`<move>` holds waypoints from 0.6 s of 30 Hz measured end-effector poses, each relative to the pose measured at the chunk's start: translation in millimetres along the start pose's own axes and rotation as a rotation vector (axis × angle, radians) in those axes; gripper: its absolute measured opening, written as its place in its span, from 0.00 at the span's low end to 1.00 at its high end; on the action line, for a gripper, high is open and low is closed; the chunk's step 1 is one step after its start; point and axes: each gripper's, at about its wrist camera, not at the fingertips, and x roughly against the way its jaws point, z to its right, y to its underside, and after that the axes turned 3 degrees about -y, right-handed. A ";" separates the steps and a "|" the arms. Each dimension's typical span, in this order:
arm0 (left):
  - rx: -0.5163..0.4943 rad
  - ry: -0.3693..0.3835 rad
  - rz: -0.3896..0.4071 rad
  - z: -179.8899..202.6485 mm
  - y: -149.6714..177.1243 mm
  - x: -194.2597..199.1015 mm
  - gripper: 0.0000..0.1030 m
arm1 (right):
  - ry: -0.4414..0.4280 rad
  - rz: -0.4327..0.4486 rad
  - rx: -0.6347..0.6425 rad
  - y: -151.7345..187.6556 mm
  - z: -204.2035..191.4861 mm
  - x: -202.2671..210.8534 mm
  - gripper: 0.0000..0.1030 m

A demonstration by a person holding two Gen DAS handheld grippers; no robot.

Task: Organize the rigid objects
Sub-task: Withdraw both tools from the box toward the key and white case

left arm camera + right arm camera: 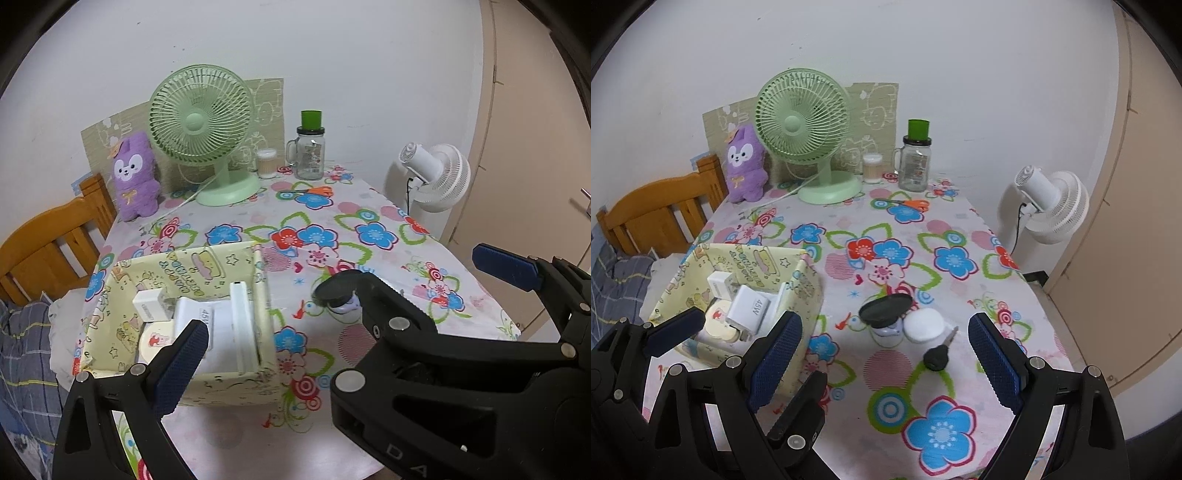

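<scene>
A yellow cartoon-print box (258,280) (809,284) stands at the left of the flowered table and holds white chargers (750,306), a round tin and a white block. To its right lie a black disc (886,308) (334,288) on a small lilac pot, a white round case (923,325) and a black-headed key (938,356). My right gripper (884,319) hangs open above these three, touching none. My left gripper (284,347) is open by the box's near right corner, and the right gripper's black frame covers its right finger. The two grippers overlap side by side.
At the back stand a green desk fan (201,122), a purple plush (135,173), a swab tub (266,162) and a green-lidded glass mug (309,151). Orange-handled scissors (314,191) lie near them. A wooden chair (48,247) is left, a white floor fan (439,177) right.
</scene>
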 end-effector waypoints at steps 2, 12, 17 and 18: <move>-0.005 0.006 -0.001 5.7 -0.2 -0.6 0.97 | 0.006 0.000 -0.004 1.2 5.3 1.2 0.91; -0.028 0.026 -0.009 30.1 -1.5 -7.0 0.97 | 0.025 -0.003 -0.025 6.9 31.8 2.0 0.91; -0.037 0.033 -0.018 42.6 -2.2 -13.2 0.97 | 0.031 -0.009 -0.033 9.6 43.8 -1.9 0.91; -0.039 0.034 -0.019 44.5 -2.4 -14.6 0.97 | 0.032 -0.012 -0.036 10.1 46.7 -3.2 0.91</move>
